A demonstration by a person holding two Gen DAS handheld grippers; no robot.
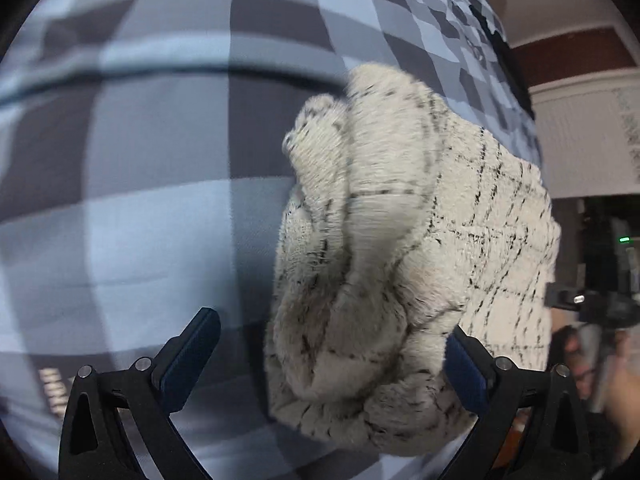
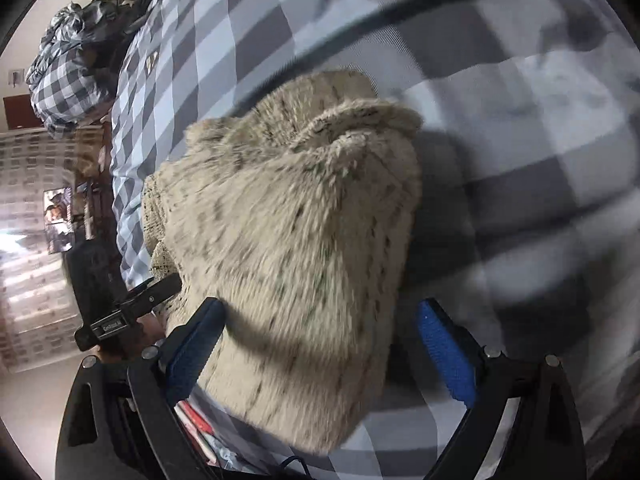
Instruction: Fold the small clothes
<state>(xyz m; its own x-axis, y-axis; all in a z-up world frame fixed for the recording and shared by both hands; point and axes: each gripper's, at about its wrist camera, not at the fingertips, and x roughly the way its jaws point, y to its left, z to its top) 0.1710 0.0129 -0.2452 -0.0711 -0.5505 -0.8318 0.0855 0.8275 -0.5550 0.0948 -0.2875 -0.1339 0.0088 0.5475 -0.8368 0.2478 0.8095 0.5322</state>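
On the blue and grey checked bedspread [image 1: 160, 128] lies a cream, fuzzy knitted garment with thin black grid lines [image 1: 400, 264], bunched into thick soft folds. From my left wrist camera, the garment fills the right half of the view, and it reaches toward the bedspread's far right edge, where the room's white wall shows beyond. My left gripper [image 1: 332, 360] has its jaws spread wide open. One blue-padded finger [image 1: 192, 356] stands clear over bare bedspread, while the other pad is partly hidden against the garment's lower right fold. I cannot tell whether that pad presses the fabric or merely sits beside it.

From my right wrist camera, the same garment [image 2: 296, 240] appears as a rumpled mound, blurred in the picture, with a dark shadow on the bedspread [image 2: 520, 140] just beside it. My right gripper [image 2: 320, 344] is also wide open, and the mound's near end sits between its two fingers. The garment's near end overlaps one blue pad [image 2: 196, 344]; the other pad stands apart from the fabric. At the far left corner of the bedspread rests a crumpled bundle of matching checked cloth [image 2: 64, 80]. The other handheld gripper's black body [image 2: 128, 312] shows beside the garment's left edge.
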